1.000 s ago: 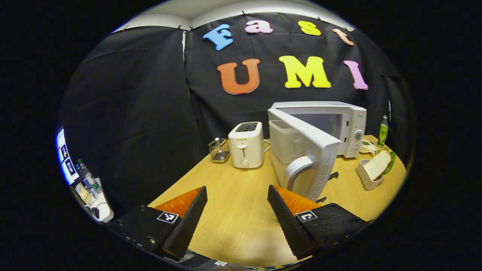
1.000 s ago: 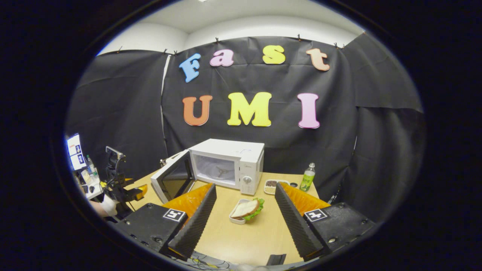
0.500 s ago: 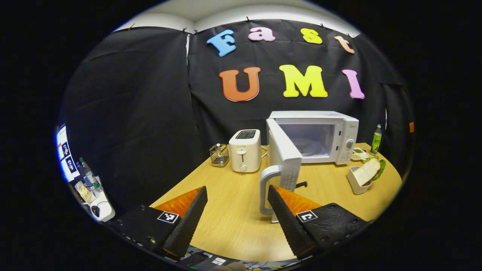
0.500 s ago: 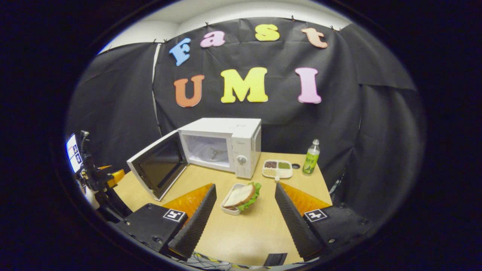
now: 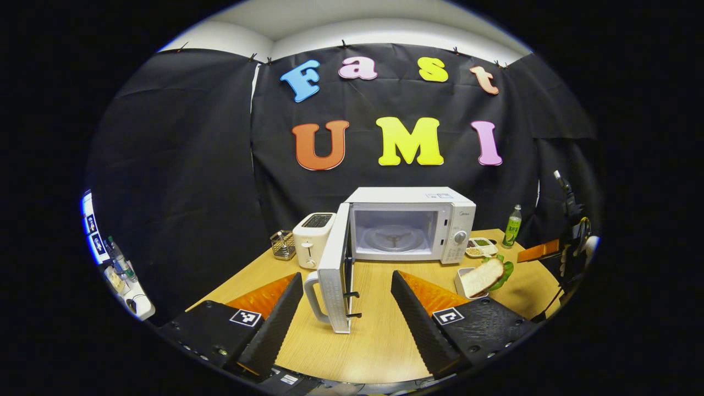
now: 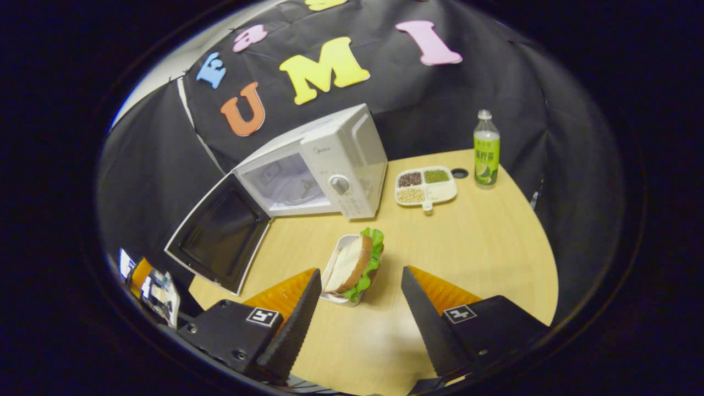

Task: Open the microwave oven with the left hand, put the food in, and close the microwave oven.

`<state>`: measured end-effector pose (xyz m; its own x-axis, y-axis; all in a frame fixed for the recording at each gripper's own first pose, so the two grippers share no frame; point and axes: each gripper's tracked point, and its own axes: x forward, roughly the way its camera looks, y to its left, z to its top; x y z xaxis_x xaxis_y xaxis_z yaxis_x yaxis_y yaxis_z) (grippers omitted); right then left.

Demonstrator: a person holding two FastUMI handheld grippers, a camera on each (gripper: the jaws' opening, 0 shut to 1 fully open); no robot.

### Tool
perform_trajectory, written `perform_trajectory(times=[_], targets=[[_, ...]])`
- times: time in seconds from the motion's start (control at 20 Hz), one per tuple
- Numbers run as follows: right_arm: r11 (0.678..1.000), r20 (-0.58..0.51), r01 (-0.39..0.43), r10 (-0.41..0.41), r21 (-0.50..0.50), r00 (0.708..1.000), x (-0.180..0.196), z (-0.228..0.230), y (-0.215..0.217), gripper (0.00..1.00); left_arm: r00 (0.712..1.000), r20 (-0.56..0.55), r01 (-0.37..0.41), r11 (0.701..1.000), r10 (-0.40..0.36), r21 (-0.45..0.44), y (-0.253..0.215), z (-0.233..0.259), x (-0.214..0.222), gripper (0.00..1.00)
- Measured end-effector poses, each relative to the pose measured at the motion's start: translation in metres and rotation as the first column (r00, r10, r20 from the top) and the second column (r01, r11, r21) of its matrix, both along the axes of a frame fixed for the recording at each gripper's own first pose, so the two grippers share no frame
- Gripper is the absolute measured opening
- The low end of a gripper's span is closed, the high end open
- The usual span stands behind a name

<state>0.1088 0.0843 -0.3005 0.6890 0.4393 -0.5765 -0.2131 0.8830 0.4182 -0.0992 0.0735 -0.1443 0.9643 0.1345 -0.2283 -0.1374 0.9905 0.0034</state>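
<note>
The white microwave (image 5: 410, 228) (image 6: 330, 165) stands at the back of the wooden table with its door (image 5: 334, 269) (image 6: 220, 239) swung wide open and its cavity bare. A sandwich with lettuce sits in a small white tray (image 5: 484, 276) (image 6: 355, 265) in front of the microwave. My left gripper (image 5: 346, 300) is open, back from the door's handle, holding nothing. My right gripper (image 6: 360, 300) is open, tilted down just above and short of the sandwich, which lies near its left finger. In the left gripper view the right gripper (image 5: 569, 247) shows at the far right.
A white toaster (image 5: 311, 239) and a wire holder (image 5: 282, 245) stand left of the microwave. A divided dish of beans (image 6: 426, 187) (image 5: 481, 246) and a green bottle (image 6: 487, 149) (image 5: 512, 226) sit to its right. The table's edge (image 6: 544, 286) curves close on the right.
My left gripper has drawn back from the door, which swung fully open. My right gripper has moved forward and tipped down toward the sandwich, now much closer.
</note>
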Motion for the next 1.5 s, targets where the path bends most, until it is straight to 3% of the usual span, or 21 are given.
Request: perform_trajectory(times=[0.05,0.1,0.15,0.3,0.45,0.5,0.55,0.65,0.7,0.9,0.95,1.1,1.25,1.4,1.45,1.5], targets=[[1.0,-0.03,-0.023,0.023,0.016,0.999,0.008,-0.011,0.004,0.81,1.0,0.0,-0.016,1.0,0.016,0.006,-0.006,0.004,0.001,0.97],[0.998,-0.064,-0.043,0.045,0.035,0.997,0.016,-0.02,0.008,0.91,0.999,-0.012,-0.035,0.999,0.035,0.008,-0.012,0.006,0.003,0.97],[0.996,-0.094,-0.061,0.066,0.059,0.993,0.022,-0.028,0.012,0.8,0.998,-0.017,-0.055,0.999,0.055,0.002,-0.018,0.009,0.004,0.97],[0.986,-0.18,-0.084,0.11,0.146,0.978,0.035,-0.042,0.022,0.75,0.993,-0.016,-0.116,0.993,0.115,-0.029,-0.032,0.015,0.005,0.97],[0.965,-0.258,-0.08,0.146,0.25,0.955,0.038,-0.042,0.03,0.61,0.989,-0.023,-0.148,0.989,0.147,-0.03,-0.04,0.018,0.006,0.97],[0.963,-0.275,-0.065,0.139,0.261,0.951,0.042,-0.043,0.03,0.68,0.988,-0.025,-0.156,0.987,0.156,-0.023,-0.039,0.017,0.006,0.97],[0.962,-0.289,-0.06,0.139,0.266,0.947,0.041,-0.045,0.029,0.46,0.987,-0.028,-0.16,0.987,0.159,-0.018,-0.039,0.017,0.006,0.97],[0.956,-0.308,-0.042,0.135,0.291,0.942,0.042,-0.043,0.028,0.34,0.986,-0.031,-0.164,0.986,0.164,-0.006,-0.037,0.019,0.004,0.97],[0.955,-0.316,-0.036,0.133,0.296,0.939,0.042,-0.041,0.029,0.43,0.985,-0.03,-0.167,0.986,0.167,0.002,-0.035,0.021,0.005,0.97],[0.945,-0.27,-0.047,0.14,0.325,0.953,0.038,-0.01,0.038,0.35,0.986,-0.024,-0.162,0.987,0.162,0.01,-0.018,0.026,0.005,0.97],[0.939,-0.247,-0.049,0.14,0.34,0.959,0.036,0.003,0.043,0.27,0.988,-0.023,-0.155,0.988,0.155,0.01,-0.015,0.027,0.005,0.97],[0.924,-0.186,-0.022,0.1,0.382,0.977,0.041,0.044,0.063,0.26,0.993,-0.02,-0.119,0.993,0.119,0.023,-0.003,0.026,0.005,0.97],[0.887,-0.128,0.024,0.04,0.461,0.991,0.049,0.083,0.098,0.27,0.997,-0.028,-0.066,0.997,0.067,0.034,0.007,0.026,0.01,0.97],[0.847,-0.066,0.101,-0.079,0.522,0.995,0.073,0.101,0.135,0.26,0.999,-0.042,-0.003,0.999,0.004,0.032,0.016,0.022,0.015,0.97],[0.84,-0.054,0.133,-0.124,0.525,0.991,0.083,0.1,0.148,0.34,0.999,-0.044,0.017,0.999,-0.015,0.035,0.021,0.022,0.018,0.97],[0.827,-0.05,0.164,-0.163,0.538,0.985,0.092,0.096,0.161,0.34,0.999,-0.044,0.029,0.999,-0.027,0.039,0.026,0.023,0.02,0.97]])
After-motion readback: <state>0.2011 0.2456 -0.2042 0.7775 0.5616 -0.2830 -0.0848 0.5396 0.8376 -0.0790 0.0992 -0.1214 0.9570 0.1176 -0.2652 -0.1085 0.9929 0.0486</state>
